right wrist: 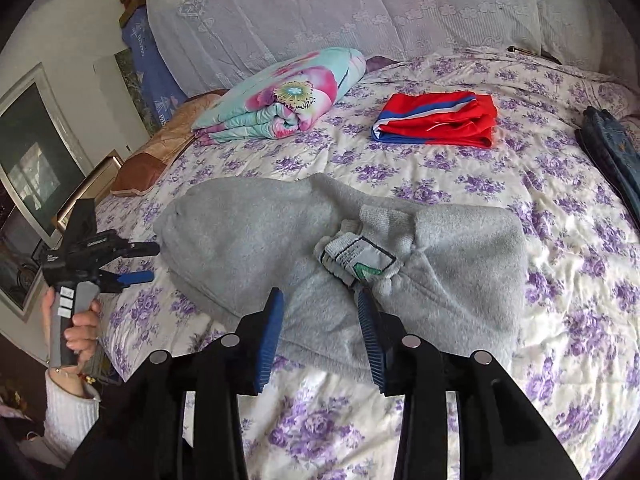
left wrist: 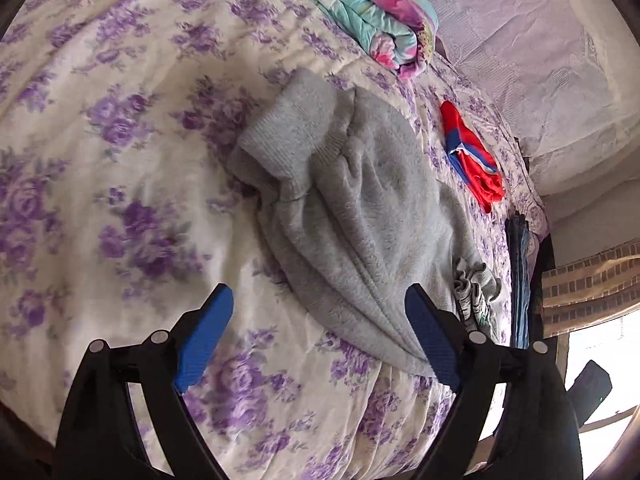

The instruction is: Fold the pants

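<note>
Grey pants [right wrist: 340, 248] folded on floral bedspread [right wrist: 560, 280], left tongs [left wrist: 318, 312] spread wide, right tongs [right wrist: 320, 304] parted, both empty

The pants [right wrist: 248, 224] are thick grey fleece, matt and fuzzy, with ribbed knit cuffs. The bedspread [right wrist: 560, 280] is quilted cotton-like cloth, matt. The red shorts [right wrist: 440, 124] look smooth and slightly shiny. The jaws carry ridged blue rubbery pads [right wrist: 270, 340] on matt black plastic arms with metal rivets.
</note>
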Action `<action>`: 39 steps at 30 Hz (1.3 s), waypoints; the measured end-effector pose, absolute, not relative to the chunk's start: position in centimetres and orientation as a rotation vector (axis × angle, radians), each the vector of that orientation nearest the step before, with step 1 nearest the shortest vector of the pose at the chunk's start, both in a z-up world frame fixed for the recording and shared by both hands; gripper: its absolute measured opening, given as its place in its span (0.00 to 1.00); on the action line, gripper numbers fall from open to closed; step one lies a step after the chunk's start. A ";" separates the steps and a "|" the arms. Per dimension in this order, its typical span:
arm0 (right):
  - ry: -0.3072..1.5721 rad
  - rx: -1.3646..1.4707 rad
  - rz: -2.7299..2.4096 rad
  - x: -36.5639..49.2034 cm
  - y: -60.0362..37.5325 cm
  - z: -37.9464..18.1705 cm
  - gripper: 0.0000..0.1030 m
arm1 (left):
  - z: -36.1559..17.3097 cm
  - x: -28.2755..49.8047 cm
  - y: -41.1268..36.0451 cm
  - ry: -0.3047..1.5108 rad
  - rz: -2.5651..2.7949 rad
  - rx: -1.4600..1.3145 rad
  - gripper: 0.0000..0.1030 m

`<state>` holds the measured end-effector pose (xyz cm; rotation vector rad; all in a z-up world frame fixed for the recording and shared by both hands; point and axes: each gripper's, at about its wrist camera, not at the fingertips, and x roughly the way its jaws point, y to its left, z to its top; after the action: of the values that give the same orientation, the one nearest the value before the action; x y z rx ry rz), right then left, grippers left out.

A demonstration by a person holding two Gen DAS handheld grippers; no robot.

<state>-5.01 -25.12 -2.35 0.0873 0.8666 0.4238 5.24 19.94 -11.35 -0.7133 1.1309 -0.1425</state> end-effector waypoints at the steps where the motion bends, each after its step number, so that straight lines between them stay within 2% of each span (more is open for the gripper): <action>1: 0.867 0.093 0.412 -5.6 -25.5 -2.5 0.38 | -11.9 6.0 19.3 1.145 -0.147 -0.714 0.83; 5: 0.886 0.096 0.360 -6.8 -26.9 -3.3 0.38 | -13.5 8.9 17.5 1.149 -0.202 -0.763 0.83; 6: 0.896 0.096 0.353 -6.8 -27.0 -3.6 0.38 | -13.6 9.5 17.3 1.142 -0.212 -0.774 0.74; 7: 0.906 0.095 0.347 -6.7 -27.1 -3.9 0.38 | -13.3 9.8 17.0 1.131 -0.207 -0.765 0.31; 8: 0.916 0.095 0.341 -6.5 -27.1 -4.2 0.38 | -12.9 10.0 16.7 1.122 -0.224 -0.739 0.26; 13: 0.968 0.111 0.424 -4.1 -25.0 -5.2 0.38 | -9.0 8.1 14.5 0.989 -0.228 -0.528 0.22; 18: 1.038 0.027 0.512 0.9 -18.6 -7.5 0.36 | -6.0 5.8 11.7 0.889 -0.215 -0.345 0.22; 19: 1.055 0.005 0.519 1.7 -17.4 -8.3 0.21 | -5.6 5.4 11.8 0.880 -0.219 -0.333 0.22; 20: 1.087 -0.006 0.524 2.3 -16.5 -9.3 0.10 | -5.3 5.3 11.7 0.875 -0.222 -0.327 0.22; 24: 1.181 -0.078 0.512 2.6 -14.1 -12.4 0.11 | -4.9 5.5 11.4 0.888 -0.248 -0.306 0.22; 33: 1.138 -0.028 0.415 9.3 -14.3 -8.8 0.12 | -4.6 5.5 10.9 0.872 -0.236 -0.273 0.22; 39: 1.242 0.000 0.381 12.8 -13.8 -12.2 0.12 | -4.6 5.4 10.3 0.879 -0.237 -0.245 0.21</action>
<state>12.84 -13.77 -12.19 -0.0003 1.2422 0.3814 5.41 10.31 -4.56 -0.2450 0.8794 -0.2371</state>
